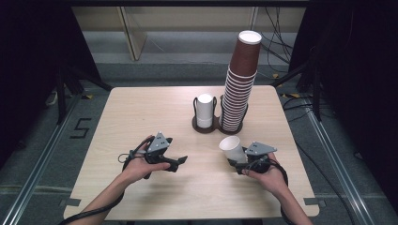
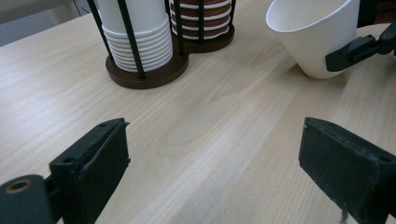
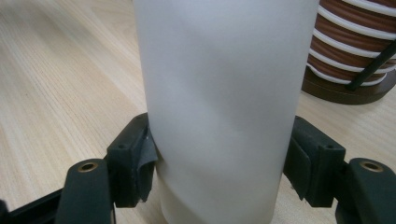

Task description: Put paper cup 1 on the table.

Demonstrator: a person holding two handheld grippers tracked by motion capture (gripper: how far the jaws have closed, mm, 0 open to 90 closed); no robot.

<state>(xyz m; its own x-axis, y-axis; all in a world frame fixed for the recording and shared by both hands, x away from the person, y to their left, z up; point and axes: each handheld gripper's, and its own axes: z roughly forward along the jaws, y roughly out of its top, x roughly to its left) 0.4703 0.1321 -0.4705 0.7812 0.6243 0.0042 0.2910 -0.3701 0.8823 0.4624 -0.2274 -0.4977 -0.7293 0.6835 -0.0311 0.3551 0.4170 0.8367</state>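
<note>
A single white paper cup is tilted with its mouth toward the upper left, and my right gripper is shut on its lower part at the right of the table. In the right gripper view the cup wall sits between both pads of that gripper, which press on it. My left gripper rests low over the table at the left, open with nothing between its jaws. The left gripper view shows its jaws wide apart over bare wood, with the held cup ahead to the right.
A dark double cup holder stands at the table's middle back. Its left bay holds a short stack of white cups, its right bay a tall leaning stack of brown cups. Bare wood lies between my hands.
</note>
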